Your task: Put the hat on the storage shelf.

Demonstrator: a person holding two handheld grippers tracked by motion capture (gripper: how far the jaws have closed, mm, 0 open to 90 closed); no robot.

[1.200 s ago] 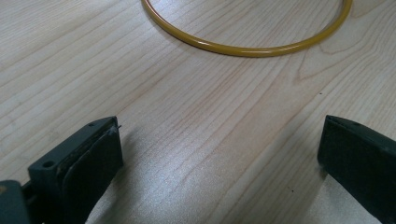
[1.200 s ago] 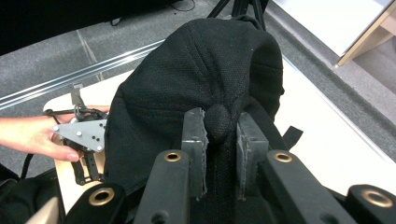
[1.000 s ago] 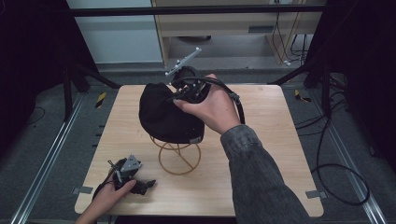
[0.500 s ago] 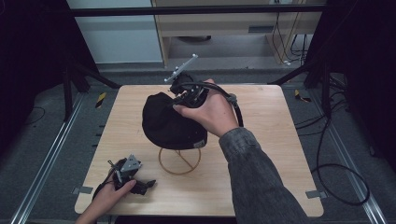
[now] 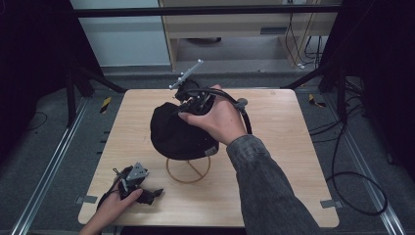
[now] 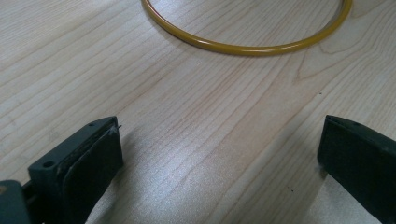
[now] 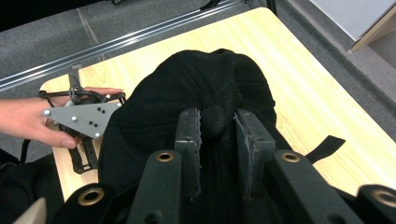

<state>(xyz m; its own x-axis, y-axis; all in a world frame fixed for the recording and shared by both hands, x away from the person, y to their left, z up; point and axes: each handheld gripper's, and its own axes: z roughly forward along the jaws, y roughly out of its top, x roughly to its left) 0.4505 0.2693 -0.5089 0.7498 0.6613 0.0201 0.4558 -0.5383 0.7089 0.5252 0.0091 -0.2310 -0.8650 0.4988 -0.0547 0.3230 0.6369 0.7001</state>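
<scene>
The right gripper (image 7: 217, 128), jaws just eased slightly but still pinching the black cap's (image 5: 178, 132) top button, has lifted it above the wire stand (image 5: 188, 169), so removal seems underway.

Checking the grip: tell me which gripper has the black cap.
The right gripper, pinching the black cap at its top button; the left gripper lies open on the table.

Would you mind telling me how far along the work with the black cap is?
Done: the right gripper, jaws just opening slightly, has the cap by its top button. In hand: the cap sits over the stand, apparently being lifted or set. Left: finishing that move and letting go. The left gripper rests open on the table.
</scene>
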